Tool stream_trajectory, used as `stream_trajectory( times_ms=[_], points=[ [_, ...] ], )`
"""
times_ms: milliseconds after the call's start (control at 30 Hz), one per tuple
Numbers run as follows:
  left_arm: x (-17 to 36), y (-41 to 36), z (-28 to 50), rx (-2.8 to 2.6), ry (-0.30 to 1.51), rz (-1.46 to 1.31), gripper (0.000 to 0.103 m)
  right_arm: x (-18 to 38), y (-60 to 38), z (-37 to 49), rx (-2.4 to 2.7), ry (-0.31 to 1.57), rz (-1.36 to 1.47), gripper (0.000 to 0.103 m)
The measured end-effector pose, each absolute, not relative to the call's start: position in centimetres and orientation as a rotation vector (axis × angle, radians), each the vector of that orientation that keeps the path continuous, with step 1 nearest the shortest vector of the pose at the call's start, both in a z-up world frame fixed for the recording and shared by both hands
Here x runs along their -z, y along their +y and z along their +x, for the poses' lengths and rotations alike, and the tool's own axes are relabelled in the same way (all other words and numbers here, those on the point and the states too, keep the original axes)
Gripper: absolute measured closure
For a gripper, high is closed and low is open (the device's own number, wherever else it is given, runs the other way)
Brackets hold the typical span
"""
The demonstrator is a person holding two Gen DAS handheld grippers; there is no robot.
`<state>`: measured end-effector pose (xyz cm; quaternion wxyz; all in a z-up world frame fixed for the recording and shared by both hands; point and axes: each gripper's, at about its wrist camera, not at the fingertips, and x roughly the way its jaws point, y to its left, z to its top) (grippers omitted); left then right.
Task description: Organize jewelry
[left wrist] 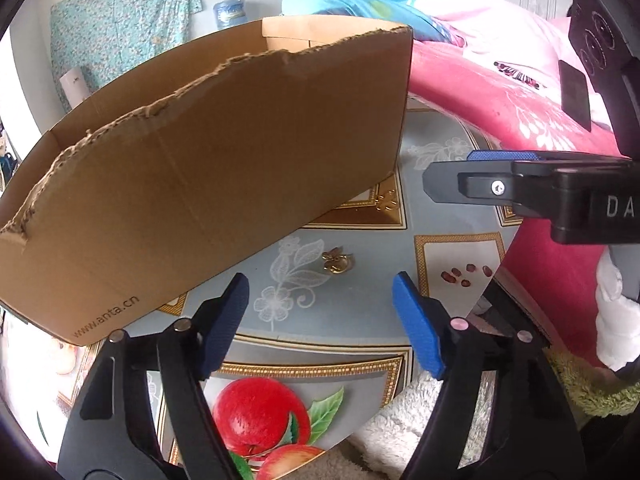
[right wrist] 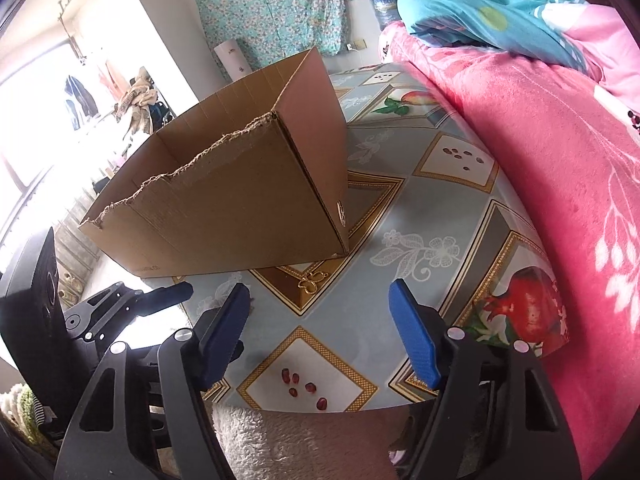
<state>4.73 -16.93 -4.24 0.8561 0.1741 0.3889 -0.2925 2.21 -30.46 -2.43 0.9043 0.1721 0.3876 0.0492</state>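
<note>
Blue-padded and black-armed, my left tongs (left wrist: 320, 312) hang released over the desk (left wrist: 360, 216), nothing between the pads. My right tongs (right wrist: 320, 320) are likewise released and hold nothing; in the left view they reach in from the right edge.

Nearest me, fluffy pale cloth (right wrist: 304, 440) lies below the desk's rounded front edge. The desk wears a glossy grey-blue cover printed with gold-framed squares, white lace flowers, red apples (left wrist: 256, 416) and a pomegranate (right wrist: 528, 308).

Just ahead of my left tongs, a small gold piece of jewelry (left wrist: 337, 261) lies on the grey print, apart from both pads and near the box's long wall. From the right view I cannot pick it out.

Beyond it stands an open cardboard box (left wrist: 224, 160) with a ragged torn top edge. It fills the left and middle of the desk; bare cover remains in front of it and to its right.

Along the desk's right edge runs a bed with a pink flowered blanket (right wrist: 560, 184), a blue quilt (right wrist: 500, 12) piled on it. Farther off, a teal floral cloth (right wrist: 272, 4) hangs on the wall beside a water jug (right wrist: 384, 4), and bright window light washes out the left of the right view.
</note>
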Motion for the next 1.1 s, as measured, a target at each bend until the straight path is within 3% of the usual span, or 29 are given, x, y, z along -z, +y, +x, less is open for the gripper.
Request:
stream_trajectory(
  times_ms=[600, 1100],
  points=[
    [4.8, -18.3, 6.4, 0.661, 0.827, 0.344, 0.092, 2.9, -30.3, 3.6, -0.1, 0.833, 0.362, 0.034],
    [4.6, -14.6, 6.3, 0.606, 0.847, 0.309, 0.093, 2.3, -28.5, 4.3, -0.144, 0.839, 0.334, 0.034]
  ],
)
